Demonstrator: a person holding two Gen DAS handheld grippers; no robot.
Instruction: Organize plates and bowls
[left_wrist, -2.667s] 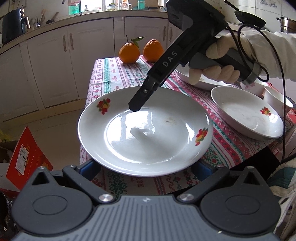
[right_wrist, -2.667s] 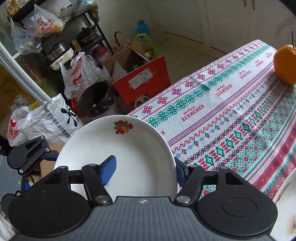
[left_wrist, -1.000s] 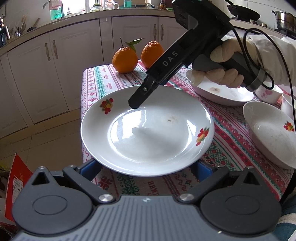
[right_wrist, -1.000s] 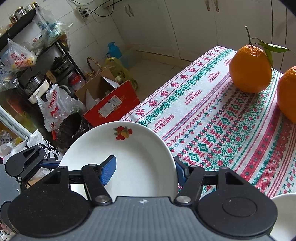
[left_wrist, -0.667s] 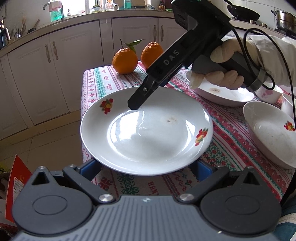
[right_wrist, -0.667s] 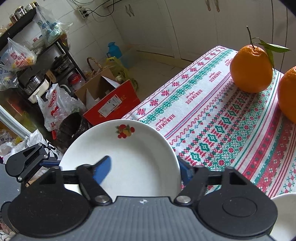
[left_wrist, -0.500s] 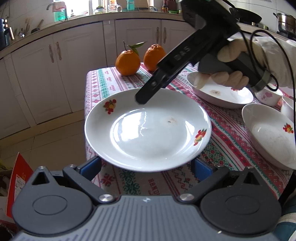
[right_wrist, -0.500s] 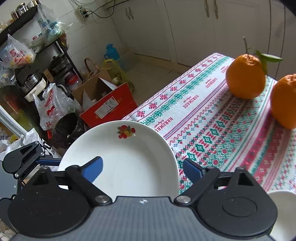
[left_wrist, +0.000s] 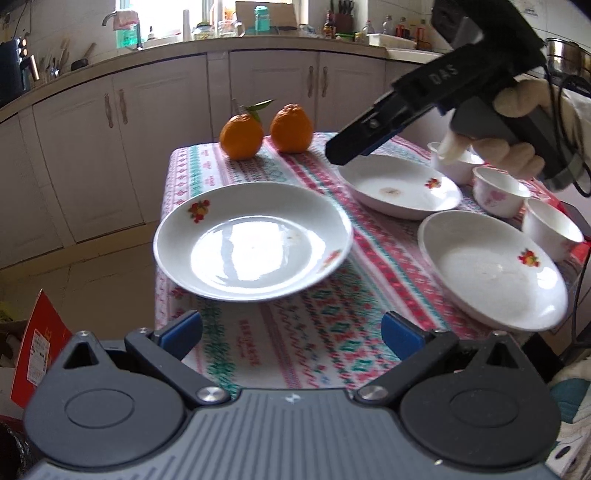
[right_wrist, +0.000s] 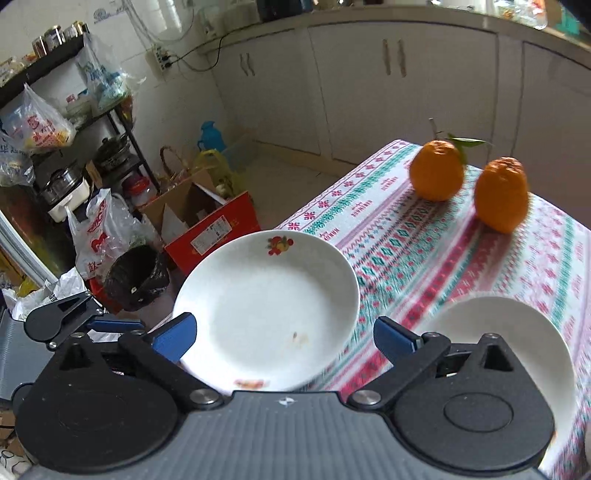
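Left wrist view
Plate: round white ceramic plate with fruit print (left_wrist: 253, 240) lies at the corner of the patterned tablecloth (left_wrist: 295, 332).
Left gripper (left_wrist: 291, 328): jaws wide, empty, short of the plate.
Right gripper (left_wrist: 345, 149): raised above the table.

Right wrist view
Right gripper (right_wrist: 284, 336): jaws just spread wide; the plate (right_wrist: 266, 310) lies beyond them, untouched.

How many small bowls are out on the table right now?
3: small bowl behind the hand, pink-patterned bowl, right-edge bowl, along the table's right side; more may be hidden.

White plate (right_wrist: 266, 295) on patterned tablecloth (right_wrist: 424, 240), right gripper (right_wrist: 284, 338) jaws just opened wide, clear of it
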